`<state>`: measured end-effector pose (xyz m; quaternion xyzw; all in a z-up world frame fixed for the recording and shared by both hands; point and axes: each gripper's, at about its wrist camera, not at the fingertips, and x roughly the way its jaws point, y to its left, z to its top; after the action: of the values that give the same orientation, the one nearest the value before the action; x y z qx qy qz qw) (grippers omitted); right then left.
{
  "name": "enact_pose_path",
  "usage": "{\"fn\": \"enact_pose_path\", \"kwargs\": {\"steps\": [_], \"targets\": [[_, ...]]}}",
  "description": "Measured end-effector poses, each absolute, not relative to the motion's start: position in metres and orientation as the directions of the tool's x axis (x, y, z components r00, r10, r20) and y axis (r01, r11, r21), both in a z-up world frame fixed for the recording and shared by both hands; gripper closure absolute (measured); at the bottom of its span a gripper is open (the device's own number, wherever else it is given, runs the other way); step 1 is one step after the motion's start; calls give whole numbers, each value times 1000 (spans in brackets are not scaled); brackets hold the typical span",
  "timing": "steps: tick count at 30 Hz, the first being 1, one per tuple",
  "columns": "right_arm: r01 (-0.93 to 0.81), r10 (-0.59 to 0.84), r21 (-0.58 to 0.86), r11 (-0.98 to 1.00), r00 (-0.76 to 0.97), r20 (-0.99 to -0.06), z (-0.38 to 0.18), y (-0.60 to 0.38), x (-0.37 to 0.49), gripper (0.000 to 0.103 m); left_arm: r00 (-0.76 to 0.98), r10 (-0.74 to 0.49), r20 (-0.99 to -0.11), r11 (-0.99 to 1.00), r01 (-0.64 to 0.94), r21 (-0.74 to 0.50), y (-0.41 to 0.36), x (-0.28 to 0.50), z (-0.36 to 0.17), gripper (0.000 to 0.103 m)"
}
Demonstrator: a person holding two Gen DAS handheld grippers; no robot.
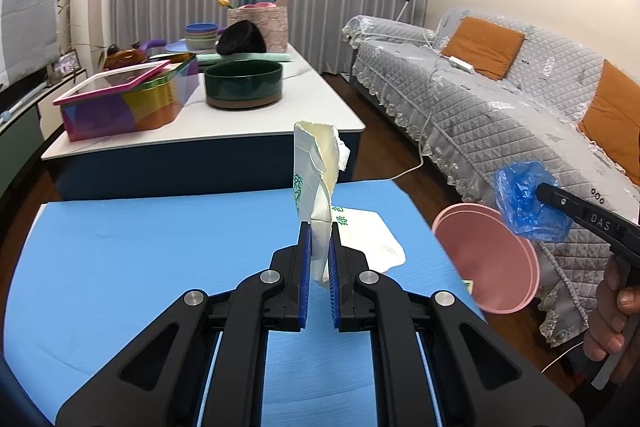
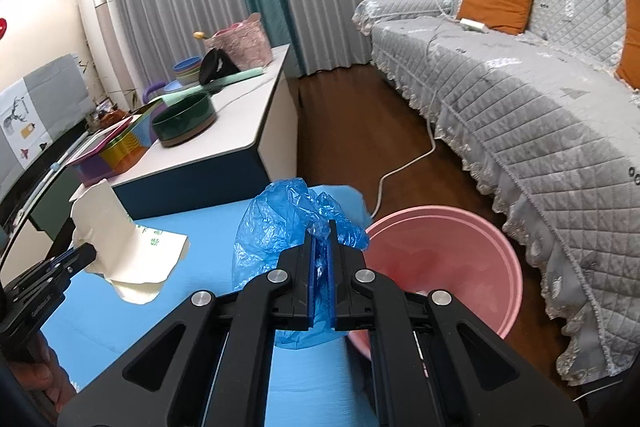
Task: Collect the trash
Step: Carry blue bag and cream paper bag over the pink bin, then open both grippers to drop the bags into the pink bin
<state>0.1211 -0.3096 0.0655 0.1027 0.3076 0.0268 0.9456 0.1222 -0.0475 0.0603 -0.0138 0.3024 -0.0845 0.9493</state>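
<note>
Both grippers were loaded, so the step in hand looked like carry-to-bin rather than pick.

Left gripper (image 1: 318, 247): jaws clenched on the torn paper packaging (image 1: 316, 179), a cream carton scrap with green print. It stood upright out of the pads, clear of the blue mat (image 1: 140, 247). A flatter part of the same packaging trailed toward 4 o'clock from the pads; whether it touched the mat I couldn't tell.

Right gripper (image 2: 322, 247): jaws clamped tight on the crumpled blue plastic bag (image 2: 288, 227), film bunched between the pads and ballooning out to 10 o'clock, off the mat.

Pink bin (image 2: 500, 267): on the floor just off the mat's right edge, between the mat and the sofa (image 2: 540, 115), mouth open and tilted toward the camera. From the right wrist it sat at 3 o'clock of the bag, close. From the left wrist it sat at 3 o'clock of the packaging, farther out, with the right gripper (image 1: 538, 193) and its bag between.

Next move, my read:
- right goes first, short swing to 3 o'clock until the bag is over the rim, then release
- left has to cross the mat, so wait or pass behind to avoid clashing
- bag is light, may cling to the pads; the carton is tall, so it could catch the rim unless dropped well inside.
</note>
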Motion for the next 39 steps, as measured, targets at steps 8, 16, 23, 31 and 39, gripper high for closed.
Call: {"fn": "enact_pose_path", "kwargs": {"steps": [8, 16, 23, 31, 39], "targets": [[74, 36, 175, 982, 830, -556, 77, -338, 120, 98, 794, -222, -566, 974, 209, -90, -80, 131, 61, 95], [147, -45, 138, 980, 826, -562, 76, -363, 125, 98, 780, -287, -556, 955, 281, -98, -119, 142, 64, 95], [211, -98, 128, 969, 806, -584, 69, -386, 130, 98, 757, -340, -558, 933, 347, -97, -157, 154, 62, 95], [239, -121, 120, 963, 790, -602, 63, -397, 132, 98, 716, -390, -580, 905, 415, -95, -198, 167, 49, 95], [263, -136, 117, 958, 773, -620, 55, -407, 134, 98, 675, -417, -608, 885, 455, -102, -224, 179, 34, 95]]}}
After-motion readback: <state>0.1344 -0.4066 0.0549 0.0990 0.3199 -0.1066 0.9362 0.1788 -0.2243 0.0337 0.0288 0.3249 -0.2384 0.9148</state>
